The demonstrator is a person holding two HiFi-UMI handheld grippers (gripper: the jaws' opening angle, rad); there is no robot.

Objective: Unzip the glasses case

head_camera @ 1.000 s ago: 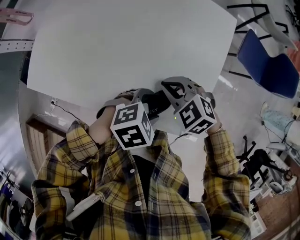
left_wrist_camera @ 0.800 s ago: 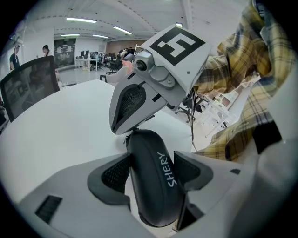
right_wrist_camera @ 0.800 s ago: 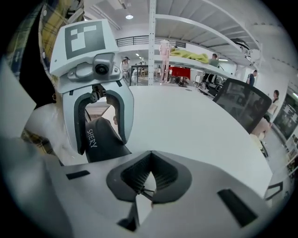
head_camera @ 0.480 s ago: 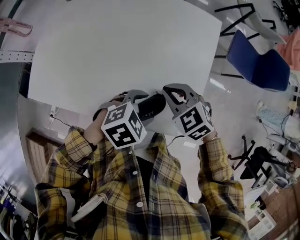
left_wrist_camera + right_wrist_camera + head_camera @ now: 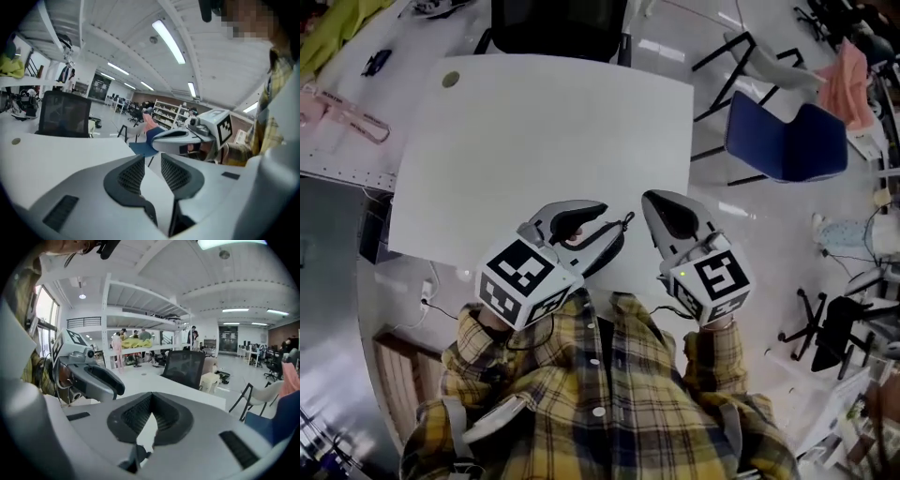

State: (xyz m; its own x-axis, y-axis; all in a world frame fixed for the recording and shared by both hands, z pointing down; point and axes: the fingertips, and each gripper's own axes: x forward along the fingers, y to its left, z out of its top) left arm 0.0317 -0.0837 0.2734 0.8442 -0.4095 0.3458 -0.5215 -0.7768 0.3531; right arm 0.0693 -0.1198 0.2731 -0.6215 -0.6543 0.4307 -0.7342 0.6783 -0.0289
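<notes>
View from your head, looking steeply down: a white tabletop (image 5: pixel 544 131) fills the middle. You hold both claws in the air over its near edge, close to your yellow plaid shirt (image 5: pixel 609 403). The left marker cube (image 5: pixel 523 281) and the right marker cube (image 5: pixel 720 281) sit side by side, well apart.

Your left claw (image 5: pixel 152 157) has just been closing. Its two dark ribbed pads (image 5: pixel 132 174) stand a narrow gap apart, and only white tabletop shows through that gap. It grips nothing. Your right claw (image 5: pixel 151 397) has its tips pressed together, with a small wedge of space below them, and it holds nothing either.

In the head view, a black oblong shape (image 5: pixel 602 249) lies right against the left claw, on the side facing the right claw. It has a rounded end and a thin dark loop by its tip. You cannot tell whether this is the glasses case or part of the claw itself. Neither claw view shows a case or a zipper between the jaws.

A small round disc (image 5: pixel 450 80) sits near the tabletop's far left corner. A black office chair (image 5: pixel 553 23) stands beyond the far edge. A blue chair (image 5: pixel 787 141) stands to the right on the glossy floor.
</notes>
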